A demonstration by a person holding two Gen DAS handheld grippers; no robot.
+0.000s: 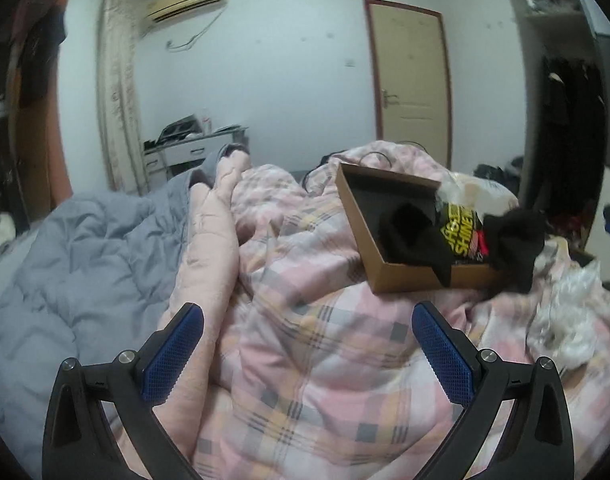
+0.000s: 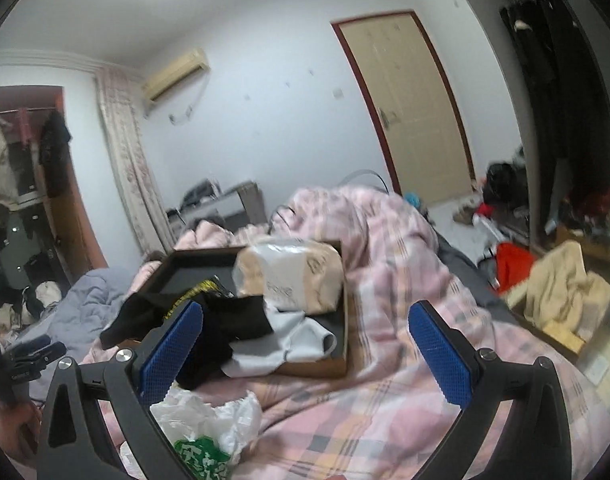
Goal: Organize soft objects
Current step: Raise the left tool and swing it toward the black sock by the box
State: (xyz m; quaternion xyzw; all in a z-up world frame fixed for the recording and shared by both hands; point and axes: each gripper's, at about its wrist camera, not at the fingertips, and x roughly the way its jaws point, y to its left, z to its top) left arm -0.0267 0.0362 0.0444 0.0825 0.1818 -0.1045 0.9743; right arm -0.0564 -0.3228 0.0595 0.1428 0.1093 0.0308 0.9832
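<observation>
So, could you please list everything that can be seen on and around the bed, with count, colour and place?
cardboard box: one, brown with dark lining, on the plaid quilt
black socks: a few, black, draped in and over the box
packaged bundle: one, beige in clear wrap, in the box
plaid quilt: one, pink check, across the bed
grey duvet: one, grey, left side of bed
plastic bag: one, white and green, on the quilt near the box
door: one, beige, shut, back wall
air conditioner: one, cream, high on the wall
left hand-held gripper: one, black with blue pads, open
right hand-held gripper: one, same colours, open
</observation>
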